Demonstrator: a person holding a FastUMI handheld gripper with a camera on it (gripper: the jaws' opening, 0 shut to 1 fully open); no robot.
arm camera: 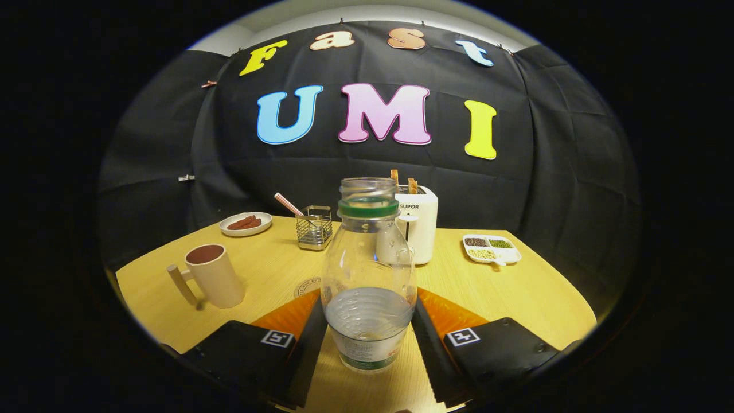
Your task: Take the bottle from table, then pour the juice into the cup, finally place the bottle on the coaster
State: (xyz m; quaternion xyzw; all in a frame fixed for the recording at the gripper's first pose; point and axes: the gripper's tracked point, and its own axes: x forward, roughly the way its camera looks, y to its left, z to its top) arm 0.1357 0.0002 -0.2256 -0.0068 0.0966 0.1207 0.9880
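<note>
A clear plastic bottle (368, 269) stands upright between my fingers, its mouth uncapped and ringed by a green collar. Clear liquid fills roughly its lower third. My gripper (368, 303) is shut on the bottle, one finger pressing on each side of its lower body. I cannot tell whether its base touches the wooden table (516, 292). A beige cup (213, 276) with a side handle stands to the left of the fingers, upright, its inside dark. A round coaster (308, 286) lies just beyond the left finger, mostly hidden behind the bottle.
Beyond the bottle stands a white toaster (421, 226) with two slices in it. To its left are a wire holder (314, 228) with a striped straw and a plate of sausages (246, 223). A divided dish of beans (491, 248) sits at the back right.
</note>
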